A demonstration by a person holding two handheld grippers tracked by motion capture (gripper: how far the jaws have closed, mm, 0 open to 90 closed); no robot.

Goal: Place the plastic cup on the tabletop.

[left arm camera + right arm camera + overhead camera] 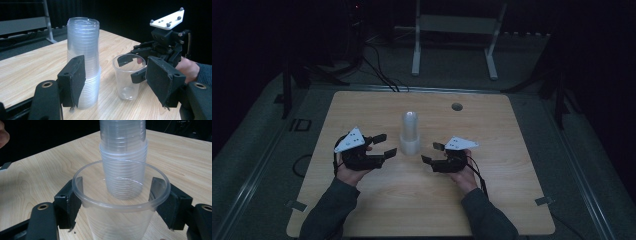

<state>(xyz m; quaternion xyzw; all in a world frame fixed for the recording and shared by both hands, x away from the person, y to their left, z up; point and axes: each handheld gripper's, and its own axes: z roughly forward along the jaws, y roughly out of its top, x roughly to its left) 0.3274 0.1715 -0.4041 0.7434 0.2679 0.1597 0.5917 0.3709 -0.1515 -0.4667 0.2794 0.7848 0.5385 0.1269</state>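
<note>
A light wooden table [362,210] stands in a dim room, a white metal frame [455,24] and dark cables [379,70] on the floor beyond its far edge at 12 o'clock. A small round hole [457,106] sits in the tabletop toward 1 o'clock from the centre. Two grey-sleeved forearms reach in from 6 o'clock, each hand holding a black gripper topped by a pale three-cornered plate.

At the centre of the table stands a tall stack of clear plastic cups [409,133], nested upside down, upright and wider at the base. The left gripper [385,145] lies at about 9 o'clock from the stack, its jaws spread wide and holding nothing; in the left gripper view the stack [83,62] stands just past the left jaw, not touched.

The right gripper [432,152] lies at about 4 o'clock from the stack, jaws pointed toward it. A single clear cup [120,202] stands upright, mouth up, between its jaws, which sit open on either side of the cup wall just under the rim; whether the pads actually press the plastic cannot be told. Seen from the left gripper view, that single cup [128,76] rests on the table just beside the stack, apart from it, with the right gripper [130,67] reaching around it from behind.
</note>
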